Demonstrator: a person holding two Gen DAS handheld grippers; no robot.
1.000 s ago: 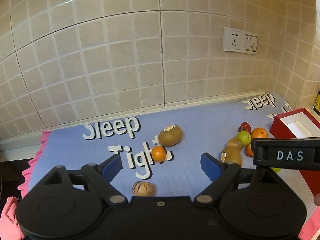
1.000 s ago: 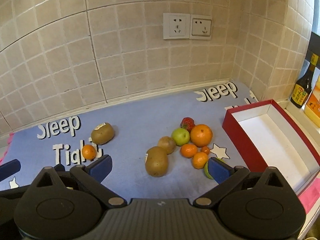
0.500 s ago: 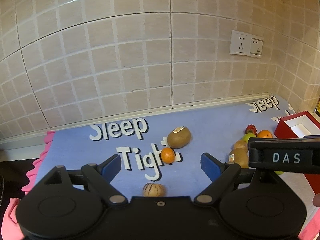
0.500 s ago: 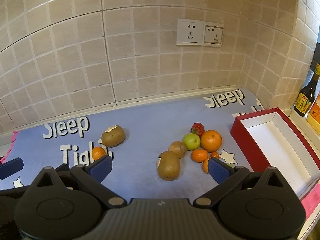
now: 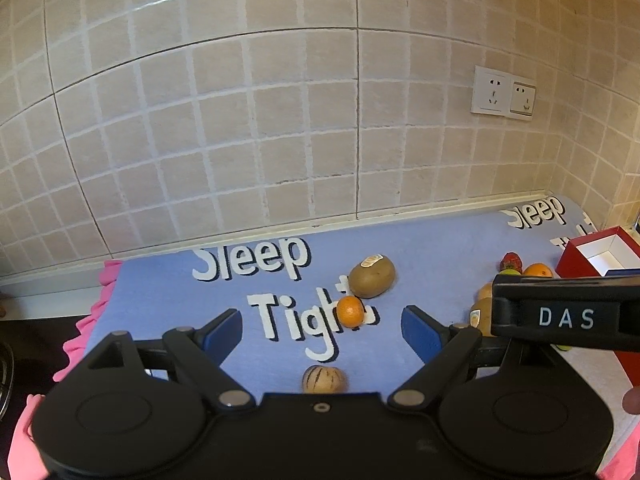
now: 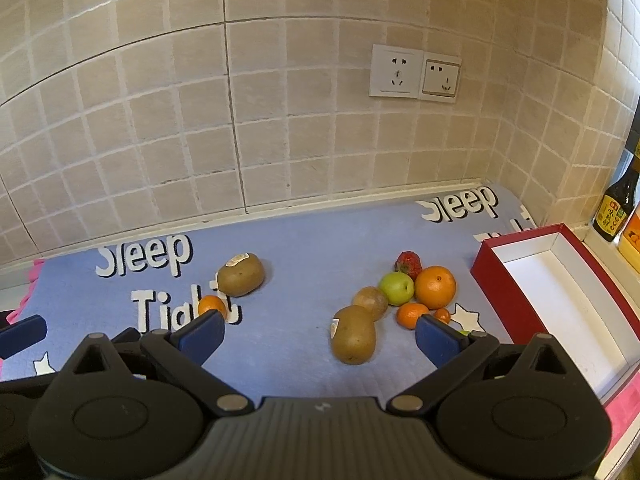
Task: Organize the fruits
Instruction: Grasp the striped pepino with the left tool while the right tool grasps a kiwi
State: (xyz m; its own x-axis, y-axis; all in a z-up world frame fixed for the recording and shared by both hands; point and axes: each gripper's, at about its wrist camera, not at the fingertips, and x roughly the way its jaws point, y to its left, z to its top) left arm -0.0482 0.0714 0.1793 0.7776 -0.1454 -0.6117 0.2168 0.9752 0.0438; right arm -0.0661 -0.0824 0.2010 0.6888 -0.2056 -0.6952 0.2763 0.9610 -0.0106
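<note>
Both claws hang wide open and empty: the left gripper [image 5: 322, 330] over the striped fruit [image 5: 323, 379], the right gripper [image 6: 320, 332] above a kiwi [image 6: 353, 334]. Nothing looks sorted yet. Just past that kiwi the pile sits close together: tangerine [image 6: 411, 315], green apple [image 6: 396, 288], orange [image 6: 435, 287], strawberry [image 6: 408, 262]. Off left, a second kiwi [image 6: 240, 274] and a small tangerine [image 5: 350, 311] lie apart on the blue mat [image 6: 312, 248]. The red box [image 6: 520, 312] at right is empty, so every fruit, I'd judge, still has to go in.

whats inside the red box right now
Nothing visible: the red box shows only its bare white floor, and all the fruit lies on the blue mat. Its near end runs behind the right gripper, so that part is unseen.
</note>
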